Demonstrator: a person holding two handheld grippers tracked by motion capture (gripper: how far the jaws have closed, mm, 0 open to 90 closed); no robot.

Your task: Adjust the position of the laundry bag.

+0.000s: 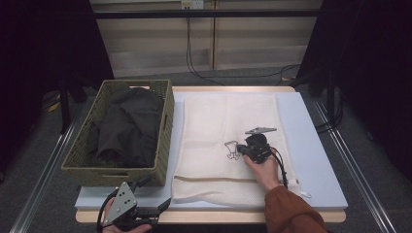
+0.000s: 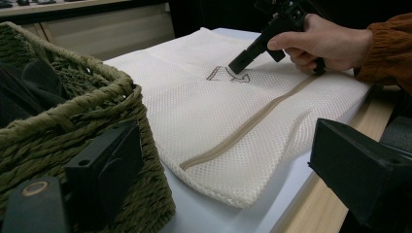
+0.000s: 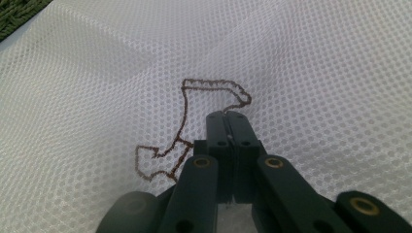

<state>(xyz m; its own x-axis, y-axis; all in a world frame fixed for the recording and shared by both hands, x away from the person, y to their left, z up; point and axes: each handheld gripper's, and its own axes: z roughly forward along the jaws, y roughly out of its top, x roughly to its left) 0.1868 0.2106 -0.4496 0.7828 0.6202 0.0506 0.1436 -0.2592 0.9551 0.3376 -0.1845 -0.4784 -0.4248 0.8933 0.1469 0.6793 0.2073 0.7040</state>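
- My right tongs are pressing their jaws tight together on the white mesh bag, tips down at the brown stitched figure.
- Whether a pinch of mesh is caught between them, I cannot tell.
- The bag is lying flat on the white pad, its zipper running across it, just beside the woven basket.
- My left tongs are hovering spread wide at the table's near edge, gripping nothing.
- The basket wall is hiding most of the dark clothes.
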